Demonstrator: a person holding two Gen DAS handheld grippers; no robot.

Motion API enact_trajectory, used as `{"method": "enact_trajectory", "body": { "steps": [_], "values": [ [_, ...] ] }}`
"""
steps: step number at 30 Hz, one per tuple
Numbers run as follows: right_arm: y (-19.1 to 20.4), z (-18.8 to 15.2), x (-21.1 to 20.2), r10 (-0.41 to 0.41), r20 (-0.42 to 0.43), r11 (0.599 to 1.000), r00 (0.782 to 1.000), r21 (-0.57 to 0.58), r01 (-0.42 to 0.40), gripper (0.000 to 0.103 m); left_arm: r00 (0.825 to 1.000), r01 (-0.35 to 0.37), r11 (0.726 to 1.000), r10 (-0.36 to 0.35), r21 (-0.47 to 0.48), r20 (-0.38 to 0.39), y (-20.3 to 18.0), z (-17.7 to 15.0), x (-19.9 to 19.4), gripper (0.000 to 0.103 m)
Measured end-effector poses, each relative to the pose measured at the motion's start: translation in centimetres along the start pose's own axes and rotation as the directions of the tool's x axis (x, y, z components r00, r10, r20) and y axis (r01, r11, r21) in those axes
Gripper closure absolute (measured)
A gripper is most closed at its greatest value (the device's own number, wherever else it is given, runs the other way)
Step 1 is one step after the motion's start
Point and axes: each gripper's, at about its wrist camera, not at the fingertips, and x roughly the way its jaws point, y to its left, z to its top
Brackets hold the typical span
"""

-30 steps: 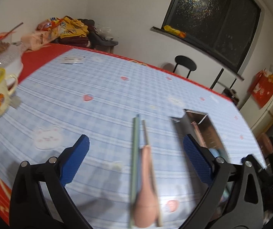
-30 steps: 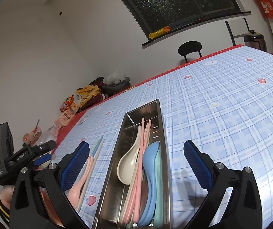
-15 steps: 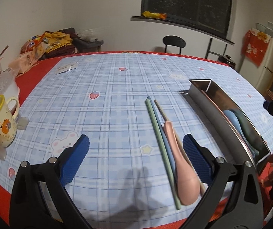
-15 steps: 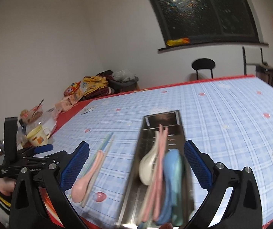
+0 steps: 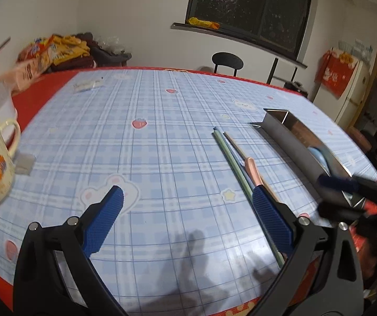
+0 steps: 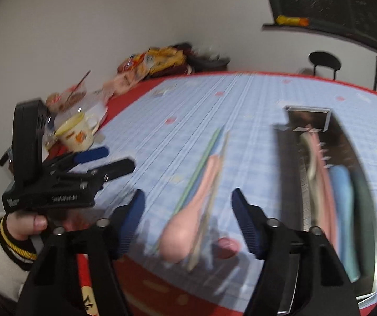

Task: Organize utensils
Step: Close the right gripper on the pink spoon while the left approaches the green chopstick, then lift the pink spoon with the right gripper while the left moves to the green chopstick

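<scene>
Utensils left out, a pink spoon and chopsticks, lie on the tablecloth just left of the steel tray. Right gripper frames the spoon at twelve o'clock, fingers apart and empty; left gripper gapes empty too. Better to close squarely across the spoon's handle, keeping the chopsticks out of the pinch.

We see a pink spoon lying flat among thin chopsticks at centre frame; right of them, a long steel tray holds more spoons.
</scene>
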Motion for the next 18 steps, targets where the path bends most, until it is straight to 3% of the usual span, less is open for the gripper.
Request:
{"method": "enact_trajectory", "body": {
  "steps": [2,4,18],
  "values": [
    [0.4,-0.4,0.7,0.01,-0.029,1.0,1.0,0.009,-0.01,0.059,1.0,0.026,0.999,-0.026,-0.029,-0.002,0.5,0.0,0.1,0.006],
    [0.6,-0.8,1.2,0.017,-0.055,1.0,0.998,0.017,-0.016,0.064,0.999,0.032,0.999,-0.032,-0.044,-0.002,0.8,0.0,0.2,0.006],
    [0.8,-1.6,3.9,-0.006,-0.154,0.999,0.988,0.042,0.012,0.066,0.995,0.099,0.993,-0.1,-0.071,-0.024,1.1,-0.5,0.6,0.006]
  ]
}}
